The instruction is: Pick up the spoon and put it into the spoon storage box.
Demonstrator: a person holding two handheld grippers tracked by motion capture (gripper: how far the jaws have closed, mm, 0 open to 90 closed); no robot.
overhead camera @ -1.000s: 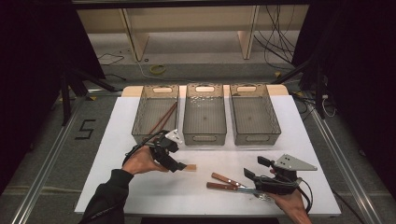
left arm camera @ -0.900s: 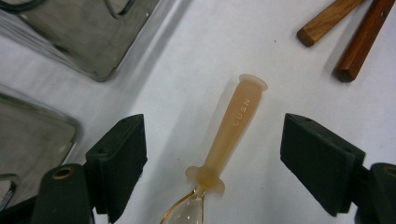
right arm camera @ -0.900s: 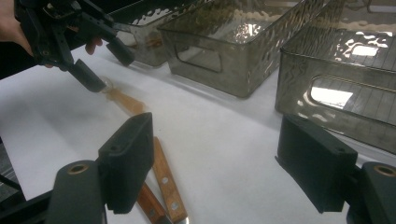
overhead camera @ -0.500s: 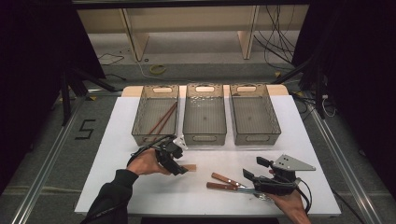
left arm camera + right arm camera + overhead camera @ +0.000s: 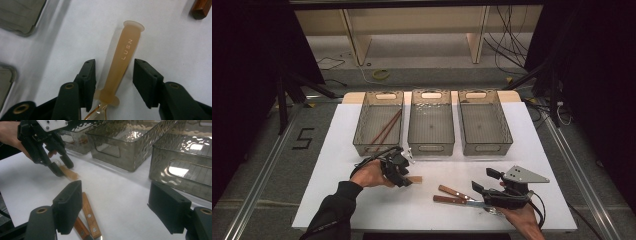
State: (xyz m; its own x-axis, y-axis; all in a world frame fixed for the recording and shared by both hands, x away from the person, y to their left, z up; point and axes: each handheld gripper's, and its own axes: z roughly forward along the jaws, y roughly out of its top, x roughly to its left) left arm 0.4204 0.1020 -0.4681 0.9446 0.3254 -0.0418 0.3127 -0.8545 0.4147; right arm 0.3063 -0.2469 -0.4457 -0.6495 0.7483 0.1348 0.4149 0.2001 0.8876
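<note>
White bench [image 5: 337, 150] carries three bins. Left claw [image 5: 113, 75] has just been closing around the tan handle [image 5: 120, 62], pads not yet pressing. Right claw [image 5: 115, 205] gapes apart

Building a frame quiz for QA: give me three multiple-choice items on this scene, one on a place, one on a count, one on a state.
1. Where do the chopsticks lie?
A. left bin
B. middle bin
C. on the table

2. How many bins stand on the table?
A. two
B. three
C. four

3. How do the left gripper's jaws stand to the peach handle?
A. clamped tight on it
B. either side of it, gaps showing
C. far away from it

Answers:
1 A, the high view shows them slanting inside the left bin.
2 B, left, middle bin and right bin sit in a row.
3 B, the left gripper view shows table between each pad and the handle; the jaws have just been closing around it.
</note>
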